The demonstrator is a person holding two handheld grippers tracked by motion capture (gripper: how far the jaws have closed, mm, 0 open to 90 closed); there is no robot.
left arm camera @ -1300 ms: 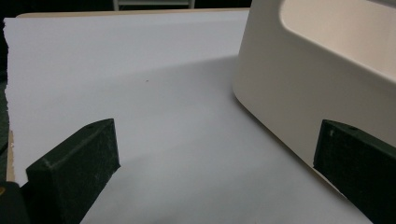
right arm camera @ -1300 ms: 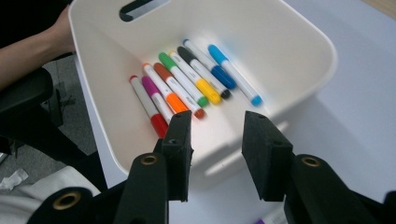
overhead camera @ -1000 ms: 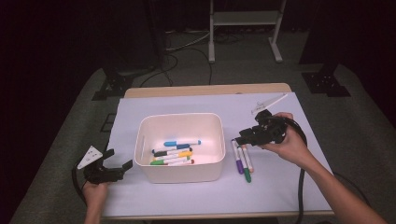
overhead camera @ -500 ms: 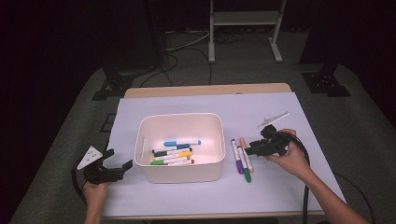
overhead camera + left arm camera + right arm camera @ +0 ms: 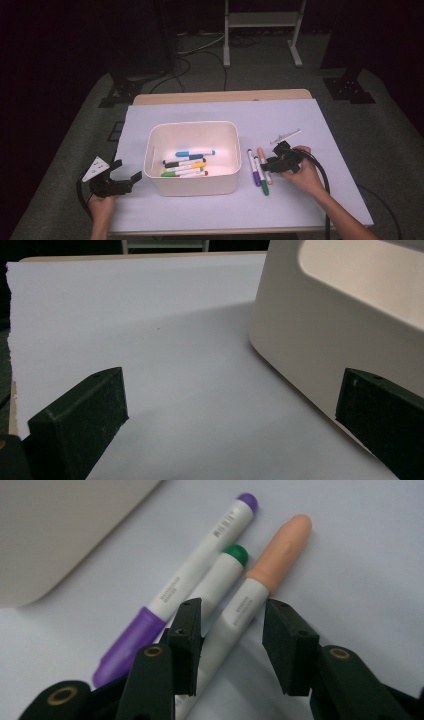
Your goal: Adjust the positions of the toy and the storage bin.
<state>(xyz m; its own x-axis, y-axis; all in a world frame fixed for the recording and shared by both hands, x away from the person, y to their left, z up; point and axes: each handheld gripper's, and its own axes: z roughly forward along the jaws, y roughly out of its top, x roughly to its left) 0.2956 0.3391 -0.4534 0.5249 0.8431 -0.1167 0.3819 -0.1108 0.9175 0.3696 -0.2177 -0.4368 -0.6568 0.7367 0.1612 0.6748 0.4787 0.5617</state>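
Now our right gripper [image 5: 231, 645] has its fingers spread open around the orange marker [image 5: 260, 592], not squeezing yet. It lies on the table, pointing toward one o'clock.

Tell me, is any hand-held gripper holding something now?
Nothing is held. The right hand-held gripper straddles the orange-capped marker at its white barrel, pads apart.

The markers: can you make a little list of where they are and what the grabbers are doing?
In the bin: blue, black, yellow, green and red markers
On the table: purple marker, green marker, orange marker, side by side
Right gripper: jaws astride the orange marker, just closing, no clear grip
Left gripper: open, beside the bin
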